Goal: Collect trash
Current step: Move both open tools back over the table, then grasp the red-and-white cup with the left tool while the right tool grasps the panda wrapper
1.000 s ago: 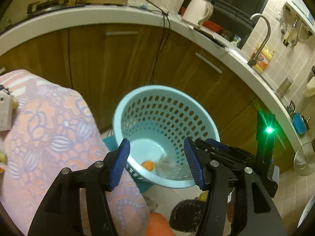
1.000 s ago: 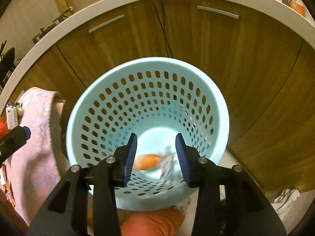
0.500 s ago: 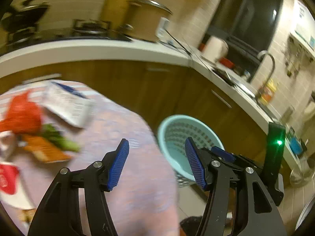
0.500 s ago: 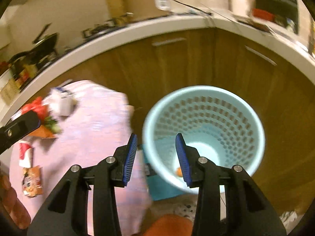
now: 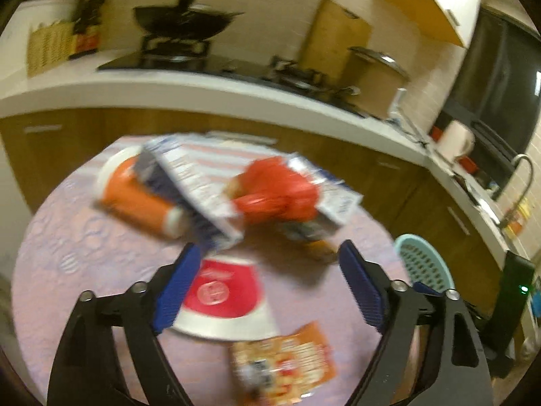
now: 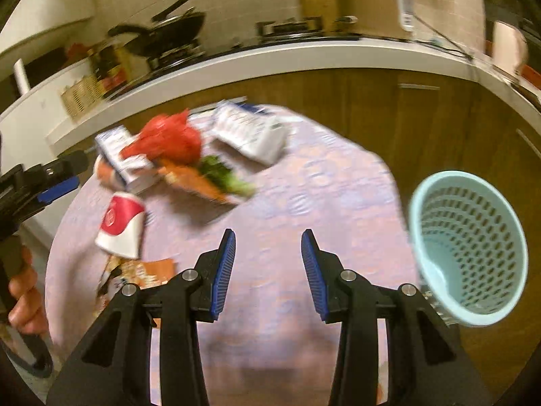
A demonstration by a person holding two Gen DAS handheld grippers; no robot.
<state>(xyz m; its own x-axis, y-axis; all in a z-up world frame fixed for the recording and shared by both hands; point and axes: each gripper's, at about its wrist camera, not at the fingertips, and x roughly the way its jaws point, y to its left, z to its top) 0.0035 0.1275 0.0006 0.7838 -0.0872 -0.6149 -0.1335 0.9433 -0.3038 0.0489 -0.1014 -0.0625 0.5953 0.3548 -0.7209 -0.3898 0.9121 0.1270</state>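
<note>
Both claws are spread and empty: left gripper [image 5: 265,279] hangs over the cup [image 5: 221,299] at lower centre, right gripper [image 6: 267,269] over bare cloth; bin [image 6: 470,247] at right. Drop squarely, pinch the cup's middle

**Both grippers spread wide, holding nothing**

The left gripper [image 5: 265,286] points forward and down, its blue-padded fingers [image 5: 175,284] set wide apart with nothing between them. The right gripper [image 6: 268,274] is posed the same way, its jaws parted and gripping nothing. In the right wrist view the left gripper [image 6: 50,182] shows at the far left edge, the person's hand [image 6: 25,301] wrapped around its handle.
</note>
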